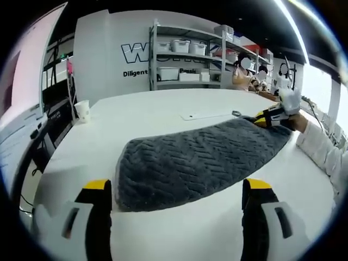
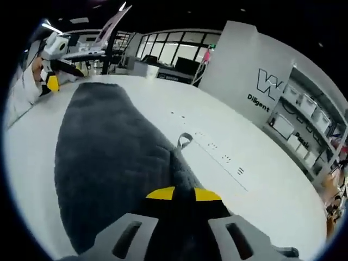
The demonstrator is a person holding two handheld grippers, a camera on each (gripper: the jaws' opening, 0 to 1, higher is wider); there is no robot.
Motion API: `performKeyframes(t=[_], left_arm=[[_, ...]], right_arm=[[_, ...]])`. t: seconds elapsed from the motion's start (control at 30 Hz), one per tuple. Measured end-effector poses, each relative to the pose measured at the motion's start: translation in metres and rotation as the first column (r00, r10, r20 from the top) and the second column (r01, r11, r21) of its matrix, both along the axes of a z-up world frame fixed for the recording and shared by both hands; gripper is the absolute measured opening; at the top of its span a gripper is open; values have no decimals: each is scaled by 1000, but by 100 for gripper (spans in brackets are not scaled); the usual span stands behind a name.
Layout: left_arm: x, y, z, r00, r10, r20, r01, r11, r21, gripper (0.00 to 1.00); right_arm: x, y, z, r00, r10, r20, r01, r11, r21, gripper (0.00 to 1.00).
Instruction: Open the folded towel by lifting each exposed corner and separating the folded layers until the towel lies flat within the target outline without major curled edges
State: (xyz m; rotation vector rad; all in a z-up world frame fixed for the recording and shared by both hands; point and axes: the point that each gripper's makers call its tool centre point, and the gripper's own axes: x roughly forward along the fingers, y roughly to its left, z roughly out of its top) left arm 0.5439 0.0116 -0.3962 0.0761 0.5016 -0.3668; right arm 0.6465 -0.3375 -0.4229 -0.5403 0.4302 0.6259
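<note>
A dark grey towel [image 1: 201,157] with a zigzag weave lies folded lengthwise on the white table [image 1: 136,117]. My left gripper [image 1: 176,187] is open, its yellow-tipped jaws set wide apart at the towel's near end and touching nothing. At the far end my right gripper [image 1: 274,115] pinches the towel's corner. In the right gripper view the right gripper [image 2: 184,194] is shut on the towel [image 2: 109,157] edge, just below a small grey hanging loop [image 2: 184,140]. The left gripper [image 2: 51,81] shows beyond the towel's other end.
A paper cup [image 1: 82,110] stands at the table's left edge. A thin white strip [image 1: 204,116] lies behind the towel, and small printed marks [image 2: 225,159] run along the table. Shelves with white bins [image 1: 185,54] and seated people are at the back.
</note>
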Motion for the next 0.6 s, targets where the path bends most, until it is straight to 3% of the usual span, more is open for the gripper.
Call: performKeyframes(t=[0.33, 0.37, 0.6], left_arm=[[1, 1, 1, 1000, 2, 1, -2, 1000, -2, 98], [1, 2, 1, 1000, 3, 1, -3, 1000, -3, 98], [1, 2, 1, 1000, 3, -1, -3, 1000, -2, 98]], right_arm=[[-8, -1, 16, 997, 23, 78, -19, 998, -54, 4], [-13, 1, 20, 992, 49, 116, -39, 995, -93, 5], [-32, 6, 23, 974, 128, 187, -83, 969, -233, 2]])
